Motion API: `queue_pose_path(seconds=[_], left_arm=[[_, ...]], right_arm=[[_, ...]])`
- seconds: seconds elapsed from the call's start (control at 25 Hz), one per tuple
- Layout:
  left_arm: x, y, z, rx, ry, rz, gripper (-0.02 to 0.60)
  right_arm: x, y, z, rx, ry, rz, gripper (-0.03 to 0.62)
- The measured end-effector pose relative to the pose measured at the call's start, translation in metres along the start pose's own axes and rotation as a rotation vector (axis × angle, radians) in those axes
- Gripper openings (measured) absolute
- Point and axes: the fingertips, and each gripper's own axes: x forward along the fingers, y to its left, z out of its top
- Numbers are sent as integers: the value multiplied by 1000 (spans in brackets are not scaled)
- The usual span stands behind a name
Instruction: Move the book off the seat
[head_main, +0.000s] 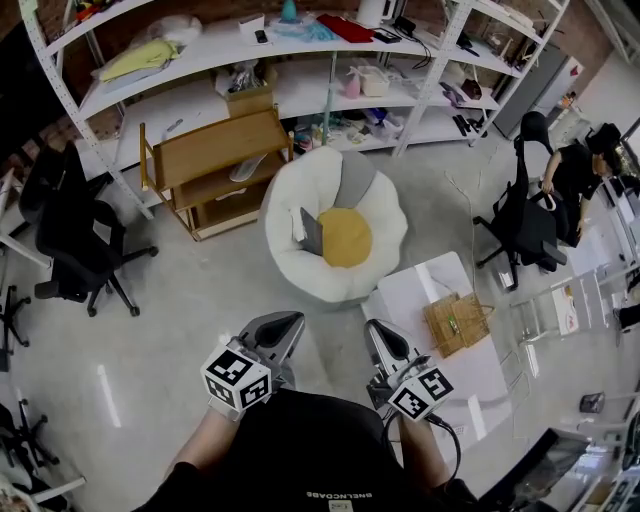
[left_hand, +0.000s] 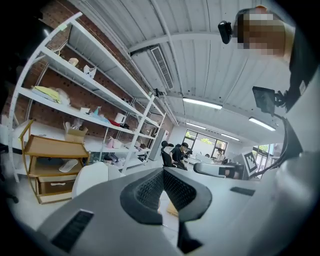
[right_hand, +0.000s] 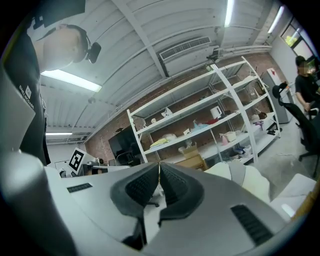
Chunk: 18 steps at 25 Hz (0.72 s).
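At far left of the head view: black office chair (head_main: 80, 245) on the pale floor (head_main: 180, 330). Next over: wooden shelf unit (head_main: 215, 165), set in front of the white rack (head_main: 300, 95). Centre: round white seat (head_main: 300, 265) holding the grey book (head_main: 311, 232), propped on edge and touching a yellow cushion (head_main: 346, 237) on its right; grey cushion (head_main: 352, 180) behind both. Low in frame: left hand-held gripper (head_main: 286, 322), jaws shut and empty, pointing toward the seat, well apart from it. Beside it: right hand-held gripper (head_main: 378, 330), jaws likewise closed on nothing. Right of the seat: white surface (head_main: 430, 285) carrying a wicker basket (head_main: 457, 322). Far right: person in black (head_main: 578, 170) beside a second office chair (head_main: 522, 225).
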Motion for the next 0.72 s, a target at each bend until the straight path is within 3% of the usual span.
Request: queue_pose_path(seconds=[0.72], left_arm=[[5, 184, 66, 2, 35, -50, 5]], right_arm=[[180, -10, 3, -28, 52, -103, 15]])
